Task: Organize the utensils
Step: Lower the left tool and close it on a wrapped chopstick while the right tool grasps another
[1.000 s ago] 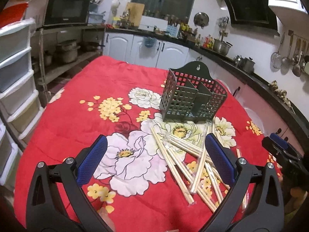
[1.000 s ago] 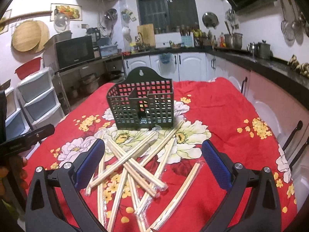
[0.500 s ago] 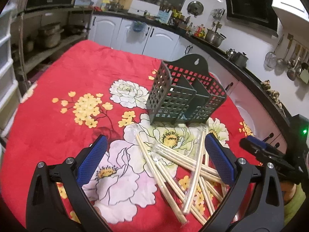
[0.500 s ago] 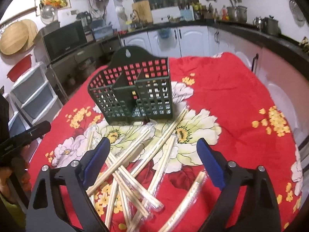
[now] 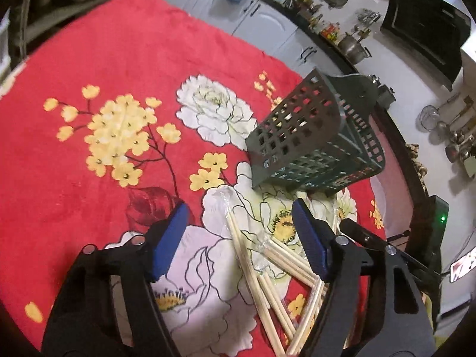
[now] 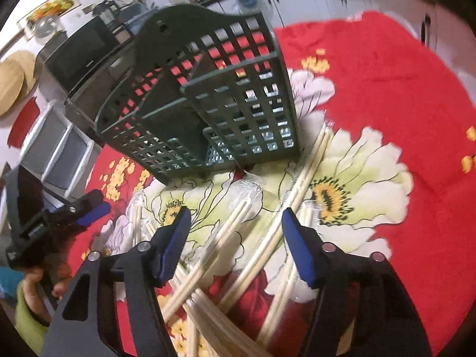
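Several wooden chopsticks in clear wrappers (image 5: 238,238) (image 6: 300,184) lie scattered on the red floral tablecloth (image 5: 119,59) in front of a dark green slotted utensil basket (image 5: 312,142) (image 6: 208,104). My left gripper (image 5: 239,205) hovers over the left end of the pile with its jaws closing; one wrapped pair lies between them, untouched by the pads. My right gripper (image 6: 236,211) hangs over the pile's middle, its jaws closing too, with chopsticks below the gap and no pad pressing on them. Each gripper shows at the edge of the other's view.
The basket stands upright, its divided compartments open at the top. Beyond the table are white cabinets (image 5: 258,20), a dark counter with pots, a microwave (image 6: 80,53) and plastic drawers (image 6: 59,148). A hand and green sleeve (image 6: 26,303) show at lower left.
Both grippers have moved forward and down toward the chopsticks and tilted. Their jaws have narrowed. The basket now looks larger and nearer in both views.
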`<state>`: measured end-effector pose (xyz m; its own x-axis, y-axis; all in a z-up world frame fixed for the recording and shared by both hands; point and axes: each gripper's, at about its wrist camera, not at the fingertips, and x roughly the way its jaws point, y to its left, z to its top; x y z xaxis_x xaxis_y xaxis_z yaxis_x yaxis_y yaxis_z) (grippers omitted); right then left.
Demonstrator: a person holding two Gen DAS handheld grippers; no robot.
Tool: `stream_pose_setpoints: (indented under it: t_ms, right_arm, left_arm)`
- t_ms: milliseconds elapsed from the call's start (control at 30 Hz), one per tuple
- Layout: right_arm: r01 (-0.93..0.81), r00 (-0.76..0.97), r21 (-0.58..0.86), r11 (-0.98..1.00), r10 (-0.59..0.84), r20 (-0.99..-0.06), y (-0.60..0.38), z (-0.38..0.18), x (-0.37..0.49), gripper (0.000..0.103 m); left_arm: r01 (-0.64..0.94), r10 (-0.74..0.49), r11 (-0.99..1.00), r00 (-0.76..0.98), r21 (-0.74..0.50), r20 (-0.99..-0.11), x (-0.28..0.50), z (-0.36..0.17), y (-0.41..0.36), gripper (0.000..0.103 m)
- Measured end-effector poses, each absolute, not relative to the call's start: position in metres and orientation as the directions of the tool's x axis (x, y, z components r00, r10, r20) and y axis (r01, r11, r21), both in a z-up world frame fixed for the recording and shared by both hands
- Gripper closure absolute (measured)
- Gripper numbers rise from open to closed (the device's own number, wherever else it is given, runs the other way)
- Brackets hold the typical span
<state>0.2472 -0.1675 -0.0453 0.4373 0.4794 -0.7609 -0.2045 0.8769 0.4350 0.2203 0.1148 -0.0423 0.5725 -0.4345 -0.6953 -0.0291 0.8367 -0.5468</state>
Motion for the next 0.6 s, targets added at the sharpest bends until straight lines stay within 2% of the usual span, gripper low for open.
stream_pose_setpoints:
  t_ms: [167,300,400,467,600]
  right_arm:
    - [-0.187,0.421,0.47,0.863,0.503,-0.755,-0.174,-0.047,0.255,0.054]
    - [-0.188,0.403,0.479,0.858,0.512,-0.759,-0.174,-0.048,0.261,0.057]
    - [-0.18,0.392,0.489,0.854,0.518,-0.761,-0.17,-0.051,0.267,0.062]
    - [-0.174,0.389,0.499,0.849,0.525,-0.757,-0.169,-0.053,0.271,0.068]
    - [-0.149,0.381,0.52,0.841,0.534,-0.755,-0.171,-0.061,0.275,0.088]
  left_arm:
    - [-0.029,-0.489,0.806,0.53,-0.592,-0.692,0.232,-0.056,0.112,0.051]
    - [-0.046,-0.484,0.81,0.512,-0.585,-0.71,0.24,-0.068,0.107,0.057]
    - [-0.048,-0.469,0.821,0.514,-0.57,-0.719,0.245,-0.071,0.104,0.066]
    - [-0.045,-0.46,0.827,0.518,-0.56,-0.721,0.248,-0.072,0.104,0.074]
    - [-0.031,-0.439,0.848,0.517,-0.529,-0.734,0.251,-0.074,0.104,0.087]
